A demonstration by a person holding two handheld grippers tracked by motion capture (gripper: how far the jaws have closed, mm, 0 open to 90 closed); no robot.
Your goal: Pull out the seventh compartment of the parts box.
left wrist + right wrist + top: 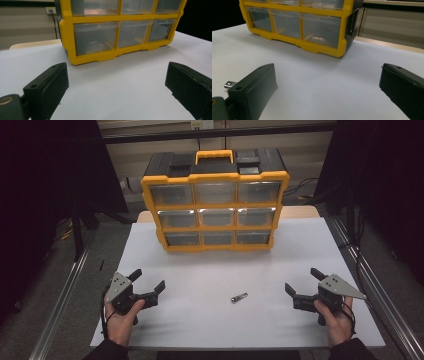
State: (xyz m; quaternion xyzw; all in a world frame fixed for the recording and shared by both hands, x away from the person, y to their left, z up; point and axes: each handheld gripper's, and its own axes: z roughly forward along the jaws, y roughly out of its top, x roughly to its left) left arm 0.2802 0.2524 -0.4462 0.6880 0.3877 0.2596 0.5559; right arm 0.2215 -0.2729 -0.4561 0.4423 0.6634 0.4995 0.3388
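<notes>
- Lying lower centre on the white table [210, 270]: small metal piece [239, 297]
- Left gripper [148, 285], lower left: jaws wide open, empty
- Right gripper [302, 284], lower right: same
- Yellow drawer organiser [215, 200], upper centre

Premises present as a lab or test cell. Evidence: bench [210, 270] under a plain white sheet, aluminium frame rails [367, 275] along both sides, black curtains [45, 175] enclosing it, wall socket [50, 10] with cables behind.

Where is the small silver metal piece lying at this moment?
In the high view, the small silver metal piece lies on the white table, right of centre, nearer the right gripper than the left gripper.
</notes>
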